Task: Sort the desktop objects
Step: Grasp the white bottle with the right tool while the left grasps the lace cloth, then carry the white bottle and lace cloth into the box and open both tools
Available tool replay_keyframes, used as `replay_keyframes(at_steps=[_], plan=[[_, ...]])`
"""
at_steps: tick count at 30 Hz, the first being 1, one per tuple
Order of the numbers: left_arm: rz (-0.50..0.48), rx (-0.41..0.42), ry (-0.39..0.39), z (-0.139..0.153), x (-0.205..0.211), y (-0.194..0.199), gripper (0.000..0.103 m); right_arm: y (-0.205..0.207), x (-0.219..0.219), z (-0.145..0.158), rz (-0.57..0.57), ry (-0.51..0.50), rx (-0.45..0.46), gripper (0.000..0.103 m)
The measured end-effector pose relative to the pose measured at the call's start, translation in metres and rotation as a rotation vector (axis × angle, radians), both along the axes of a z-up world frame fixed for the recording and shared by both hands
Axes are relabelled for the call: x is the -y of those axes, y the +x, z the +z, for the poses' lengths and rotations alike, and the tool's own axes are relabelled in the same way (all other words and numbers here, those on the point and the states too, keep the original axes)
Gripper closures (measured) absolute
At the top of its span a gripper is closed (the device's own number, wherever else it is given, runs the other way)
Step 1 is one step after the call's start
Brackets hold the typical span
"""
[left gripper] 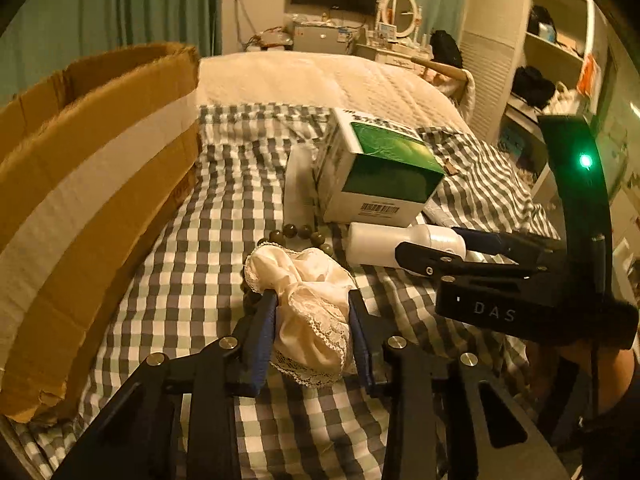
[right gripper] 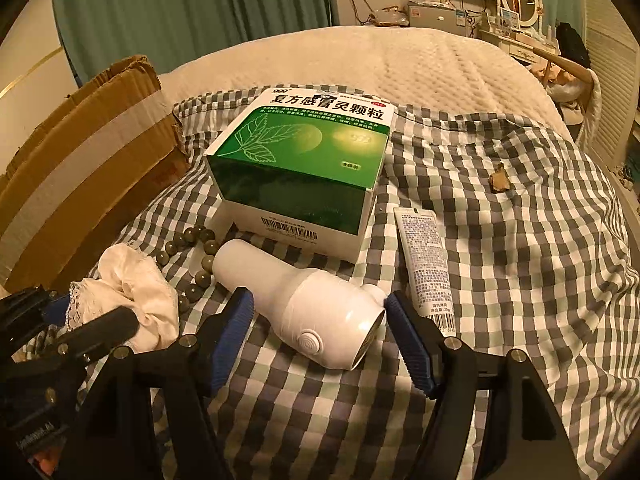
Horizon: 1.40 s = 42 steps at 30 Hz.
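While both grippers sit low over the checked bedcover, the scene reads as follows.

Left gripper (left gripper: 312,320): its blue-padded fingers (left gripper: 264,332) are pressed against both sides of a cream lace-edged cloth (left gripper: 308,300), clamped on it.
Cream cloth: bunched up, lying on the checked cover (left gripper: 208,248) near the front of the bed, partly over a string of dark green beads (left gripper: 304,233).
Beads: curled on the cover between the cloth and the medicine box, touching the cloth's far edge.
Right gripper (right gripper: 320,320): fingers (right gripper: 232,332) apart, one on each side of the wide end of a white bottle-shaped device (right gripper: 312,300); the pads are close to it, but I cannot tell whether they touch.
White device: lying on its side on the cover, narrow end toward the beads, round button facing up.
Medicine box (right gripper: 304,160): green and white with a leaf print and a barcode, resting just behind the white device.
White tube (right gripper: 426,256): flat on the cover, just beside the box's right edge and near the right finger.
Cardboard box (left gripper: 80,184): brown with a pale tape strip, standing on the bed's left side, well apart from the white tube.
Small brown scrap (right gripper: 500,179): alone on the cover, to the right of the medicine box.
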<state>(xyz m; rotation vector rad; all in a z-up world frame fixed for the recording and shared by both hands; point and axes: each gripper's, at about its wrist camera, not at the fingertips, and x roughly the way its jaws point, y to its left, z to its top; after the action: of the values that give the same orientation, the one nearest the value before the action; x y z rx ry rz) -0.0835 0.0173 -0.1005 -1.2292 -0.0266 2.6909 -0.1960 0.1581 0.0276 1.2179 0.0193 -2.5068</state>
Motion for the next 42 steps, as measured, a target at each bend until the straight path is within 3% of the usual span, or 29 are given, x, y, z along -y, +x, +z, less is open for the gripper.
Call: replay_keyframes(at_steps=[3,7,14,21,33,42], plan=[[0.005,0.002,0.009,0.001,0.002,0.0,0.068,-0.001,0.0,0.001,-0.007,0.015,0.01,0.042],[0.002,-0.009,0.002,0.003,0.002,0.0,0.068,0.005,-0.001,0.006,-0.023,0.015,0.003,0.046],[0.012,-0.016,0.013,0.007,0.006,0.001,0.068,0.022,-0.015,0.02,-0.067,-0.018,-0.014,0.047],[0.025,-0.053,0.036,0.021,0.014,0.008,0.068,0.044,-0.027,0.041,-0.091,0.013,-0.033,0.047],[0.115,-0.18,0.133,0.083,0.055,0.033,0.068,0.081,-0.035,0.129,-0.112,0.017,-0.125,0.047],[0.17,-0.277,0.149,0.136,0.096,0.051,0.068,0.094,0.02,0.187,-0.038,-0.023,-0.182,0.047]])
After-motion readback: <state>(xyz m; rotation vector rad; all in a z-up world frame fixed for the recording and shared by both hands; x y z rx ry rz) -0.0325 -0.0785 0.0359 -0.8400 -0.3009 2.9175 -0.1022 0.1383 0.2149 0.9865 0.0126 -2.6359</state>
